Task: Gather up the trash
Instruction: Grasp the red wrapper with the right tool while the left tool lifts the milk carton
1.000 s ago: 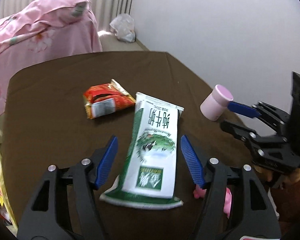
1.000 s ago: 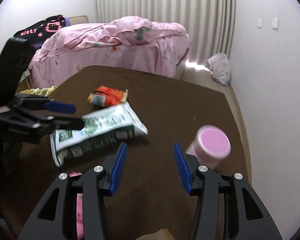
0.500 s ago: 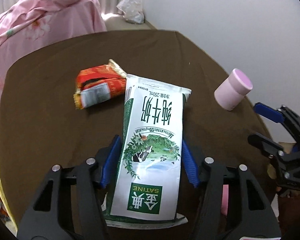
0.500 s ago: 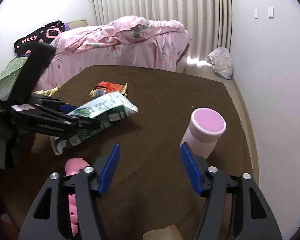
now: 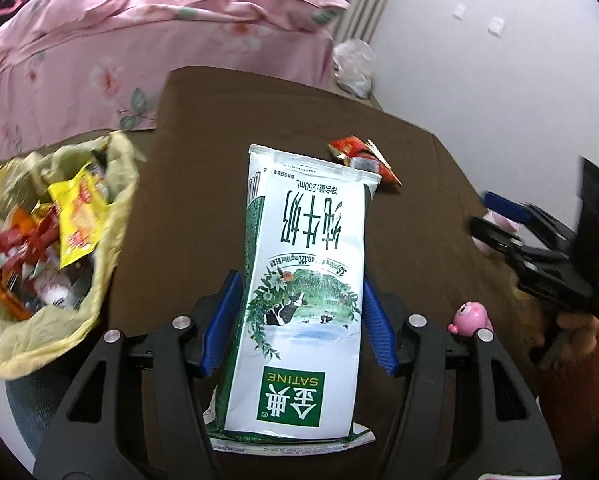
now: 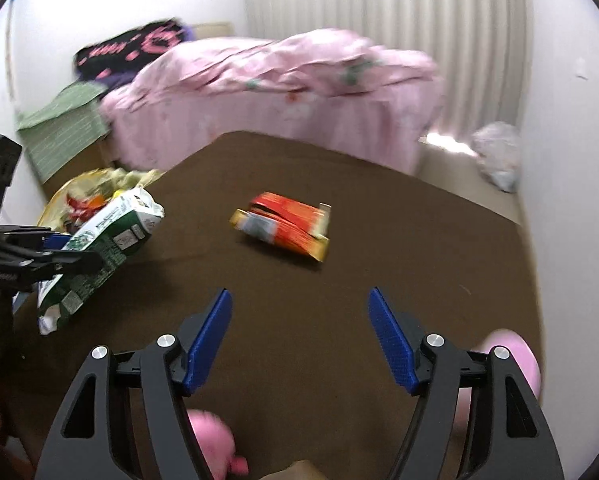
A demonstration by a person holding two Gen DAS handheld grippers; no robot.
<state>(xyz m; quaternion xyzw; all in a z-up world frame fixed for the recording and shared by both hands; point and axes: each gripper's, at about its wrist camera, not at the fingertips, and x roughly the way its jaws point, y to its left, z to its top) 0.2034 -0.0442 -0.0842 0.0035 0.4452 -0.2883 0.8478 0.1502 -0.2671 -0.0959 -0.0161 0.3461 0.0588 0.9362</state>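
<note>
My left gripper is shut on a green and white milk carton, holding it by its sides above the brown table. The right wrist view shows the carton lifted beside a yellow trash bag. The bag gapes at the left, full of wrappers. An orange snack wrapper lies mid-table, ahead of my right gripper, whose jaws are opening with nothing between them. In the left wrist view that wrapper peeks out behind the carton.
A pink cup stands by my right gripper's right finger. A pink pig toy sits near the table's front edge. A pink bed lies beyond the table, and a white plastic bag sits on the floor by the wall.
My left gripper closed on the milk carton, lifted it and swung left until the trash bag came into view. My right gripper opened wider and turned left, away from the pink cup.
</note>
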